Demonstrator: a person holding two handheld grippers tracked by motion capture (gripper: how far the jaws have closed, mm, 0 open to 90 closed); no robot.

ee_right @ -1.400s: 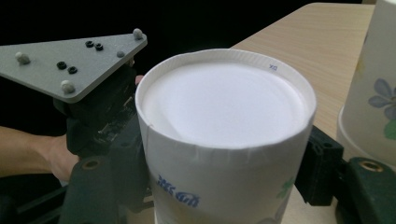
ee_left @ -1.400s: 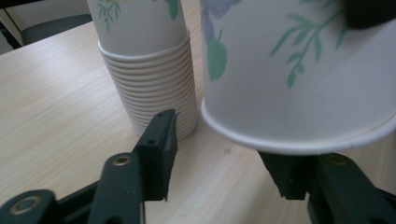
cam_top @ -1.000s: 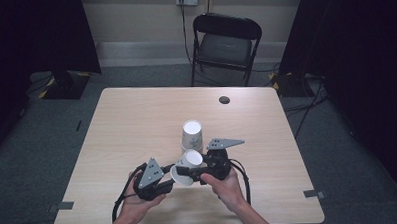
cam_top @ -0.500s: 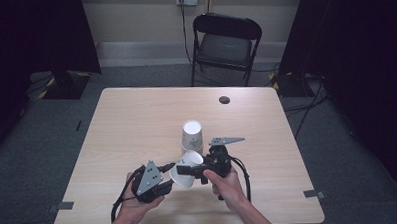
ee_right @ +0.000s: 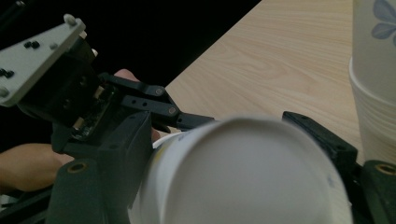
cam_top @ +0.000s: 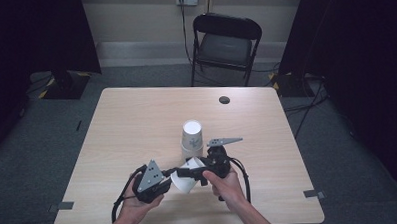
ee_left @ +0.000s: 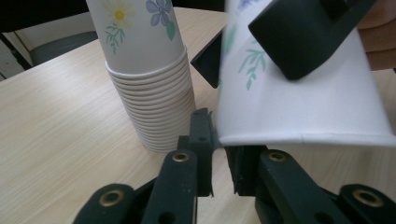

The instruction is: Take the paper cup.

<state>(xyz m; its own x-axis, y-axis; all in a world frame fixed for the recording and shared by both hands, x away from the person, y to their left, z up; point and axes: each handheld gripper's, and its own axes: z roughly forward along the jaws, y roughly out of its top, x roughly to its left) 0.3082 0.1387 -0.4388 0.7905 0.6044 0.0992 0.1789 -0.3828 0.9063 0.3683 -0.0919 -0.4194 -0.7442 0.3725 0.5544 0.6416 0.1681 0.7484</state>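
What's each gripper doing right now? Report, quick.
Left gripper: just closed, pinching the paper cup rim.
Right gripper: just opening, jaws around that cup's body.

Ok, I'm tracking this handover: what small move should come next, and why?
Probably slide the right gripper back off the cup: its jaws have just been opening around the base, while the left gripper's have just been closing on the rim, so the left likely holds it.
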